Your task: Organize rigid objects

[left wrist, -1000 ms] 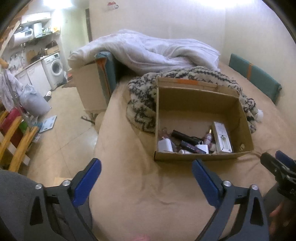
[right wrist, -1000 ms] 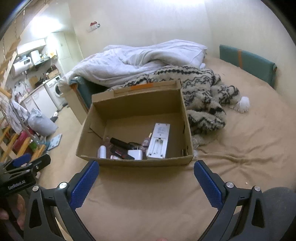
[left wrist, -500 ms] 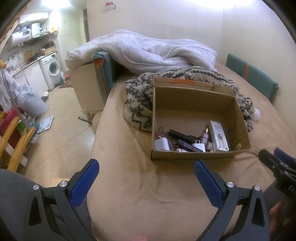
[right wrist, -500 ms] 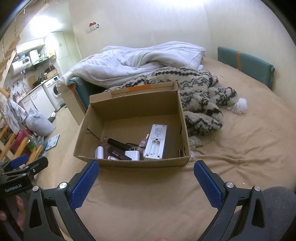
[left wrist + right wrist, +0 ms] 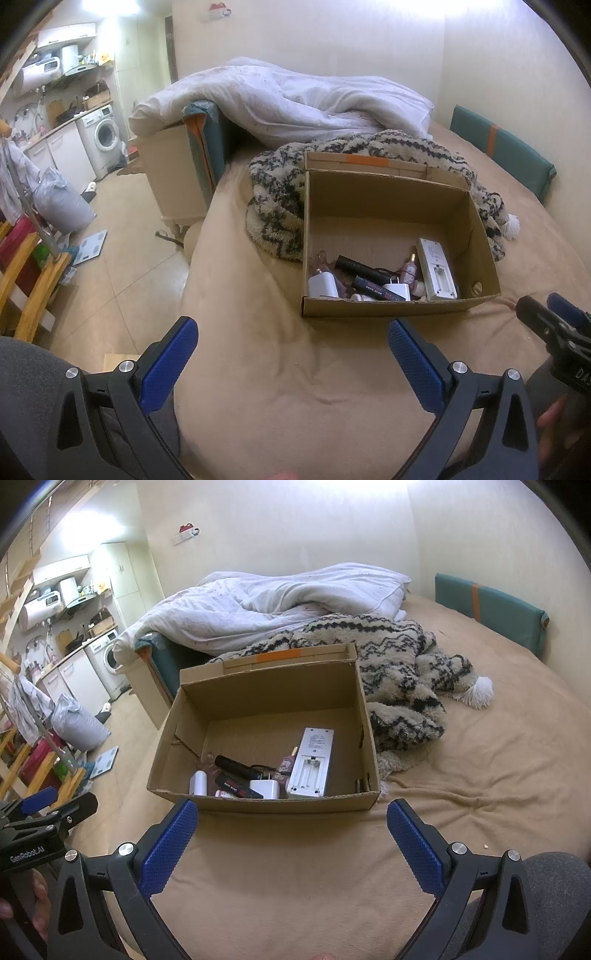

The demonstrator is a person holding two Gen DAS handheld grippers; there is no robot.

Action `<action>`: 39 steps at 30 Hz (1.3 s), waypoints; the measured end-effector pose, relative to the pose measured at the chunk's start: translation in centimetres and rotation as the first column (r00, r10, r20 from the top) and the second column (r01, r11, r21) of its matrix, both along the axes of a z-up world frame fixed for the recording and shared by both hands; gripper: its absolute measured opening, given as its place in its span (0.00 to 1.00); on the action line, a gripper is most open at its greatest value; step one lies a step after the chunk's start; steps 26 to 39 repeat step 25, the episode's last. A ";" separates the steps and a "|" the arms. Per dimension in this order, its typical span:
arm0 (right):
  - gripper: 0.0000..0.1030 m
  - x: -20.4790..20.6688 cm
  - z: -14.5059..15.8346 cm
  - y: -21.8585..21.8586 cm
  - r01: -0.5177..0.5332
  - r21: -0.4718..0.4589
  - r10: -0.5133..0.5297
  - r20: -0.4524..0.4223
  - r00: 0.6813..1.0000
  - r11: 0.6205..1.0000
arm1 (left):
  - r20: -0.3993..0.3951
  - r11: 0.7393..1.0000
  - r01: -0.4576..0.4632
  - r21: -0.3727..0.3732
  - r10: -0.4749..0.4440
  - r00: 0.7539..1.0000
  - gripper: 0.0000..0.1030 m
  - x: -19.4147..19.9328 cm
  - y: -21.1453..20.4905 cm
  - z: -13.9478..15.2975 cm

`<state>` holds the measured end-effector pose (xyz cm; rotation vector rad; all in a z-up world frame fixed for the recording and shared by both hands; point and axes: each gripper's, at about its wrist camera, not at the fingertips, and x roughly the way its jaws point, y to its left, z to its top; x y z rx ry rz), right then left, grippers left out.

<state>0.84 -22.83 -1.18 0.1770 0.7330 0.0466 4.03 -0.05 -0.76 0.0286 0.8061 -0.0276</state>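
Open brown cardboard box [image 5: 236, 805] on the bed, small things piled along its near side, white remote [image 5: 312, 762] lying flat, black tube [image 5: 238, 768], white plug [image 5: 265, 788], little pink bottle [image 5: 286, 766]

1. Cardboard box [image 5: 258, 805] top open; access from above unobstructed.
2. Far half of box floor bare (items crowd near wall).
3. Patterned blanket [image 5: 402, 686] touches box's far and right sides.

Cardboard box [image 5: 258, 686]: matt brown corrugated board, orange tape strip [image 5: 277, 656] on the rear flap. Bed sheet [image 5: 480, 775]: tan cloth, soft, creased. Patterned blanket [image 5: 402, 664]: shaggy pile. Duvet [image 5: 280, 605]: smooth white cloth. Gripper pads [image 5: 168, 849]: blue, finely textured; frames matt black plastic with bright metal screws.
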 end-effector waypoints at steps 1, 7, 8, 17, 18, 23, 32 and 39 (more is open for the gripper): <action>1.00 0.0 0.0 0.0 0.000 0.000 0.000 0.001 1.000 1.000 | -0.001 1.000 0.000 -0.001 0.000 1.000 1.00 0.0 0.0 0.0; 1.00 0.0 0.0 0.0 -0.001 0.001 0.001 0.000 1.000 1.000 | -0.009 1.000 0.004 0.000 -0.004 1.000 1.00 -0.1 0.1 -0.1; 1.00 0.0 0.0 0.1 0.000 0.000 0.000 0.001 1.000 1.000 | -0.011 1.000 0.005 0.000 -0.005 1.000 1.00 -0.1 0.1 -0.2; 1.00 0.0 0.0 0.1 0.000 -0.001 0.000 0.000 1.000 1.000 | -0.014 1.000 0.008 -0.001 -0.008 1.000 1.00 -0.1 0.1 -0.2; 1.00 0.0 0.0 0.1 0.000 0.000 0.000 0.001 1.000 1.000 | -0.014 1.000 0.008 -0.001 -0.008 1.000 1.00 -0.1 0.1 -0.2; 1.00 0.0 0.0 0.1 0.000 0.000 0.000 -0.002 1.000 1.000 | -0.013 1.000 0.009 -0.003 -0.009 1.000 1.00 -0.1 0.1 -0.2; 1.00 0.0 0.0 0.1 -0.001 -0.001 0.001 0.000 1.000 1.000 | -0.012 1.000 0.011 -0.002 -0.011 1.000 1.00 -0.1 0.1 -0.2; 1.00 0.0 0.0 0.1 -0.001 -0.001 0.001 0.000 1.000 1.000 | -0.012 1.000 0.011 -0.002 -0.011 1.000 1.00 -0.1 0.1 -0.2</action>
